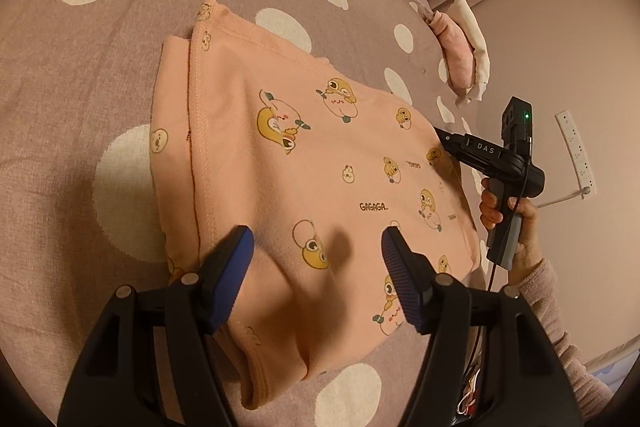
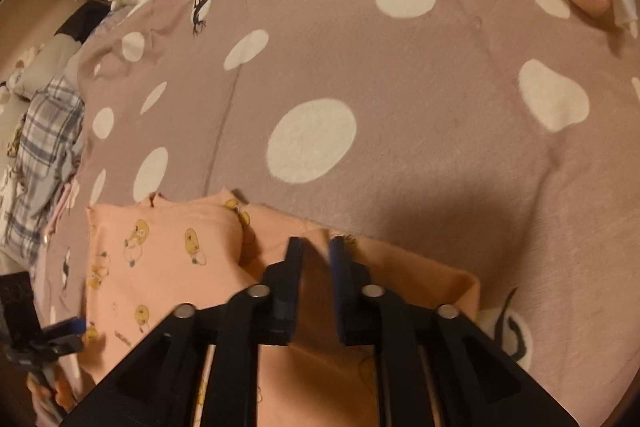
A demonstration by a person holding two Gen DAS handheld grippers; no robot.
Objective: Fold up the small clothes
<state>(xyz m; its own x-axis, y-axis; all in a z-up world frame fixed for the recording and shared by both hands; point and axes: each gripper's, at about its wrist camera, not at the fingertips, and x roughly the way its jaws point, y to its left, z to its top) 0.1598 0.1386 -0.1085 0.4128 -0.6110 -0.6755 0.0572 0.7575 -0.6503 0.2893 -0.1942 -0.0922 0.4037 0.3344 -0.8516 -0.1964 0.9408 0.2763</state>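
Nearest in the left wrist view, the left gripper (image 1: 316, 247) hangs over the near part of the peach garment (image 1: 304, 163), jaws spread wide, nothing between the pads, so released; whether the pads touch the cloth I can't tell. The garment lies on the bed (image 1: 80, 107), on its mauve spotted cover, already doubled: a top layer w/ a stitched hem sits over a lower layer that pokes out along the left side. At the garment's right edge, the right gripper (image 1: 442, 135) comes in tip-first, held by a hand (image 1: 516, 215) w/ a pinkish sleeve. In the right wrist view its jaws stand narrowly apart over the peach cloth near the garment's far edge; a slim gap shows btwn the pads and no fabric looks pinched there, so I read it as let go, not clenched. Judgement: a fold looks just laid down, both grippers free, approx mid-task for this piece. Next move probably calls for a fresh grip on one edge or corner, both layers caught together, then carrying it across w/o dragging the lower layer askew; soft knit will slump if only one layer is taken. No containers in sight. Farther off, a folded pink and white pile (image 1: 464, 55) sits at the bed's far right edge, well apart from the garment; a plaid cloth (image 2: 48, 155) lies off to the left.
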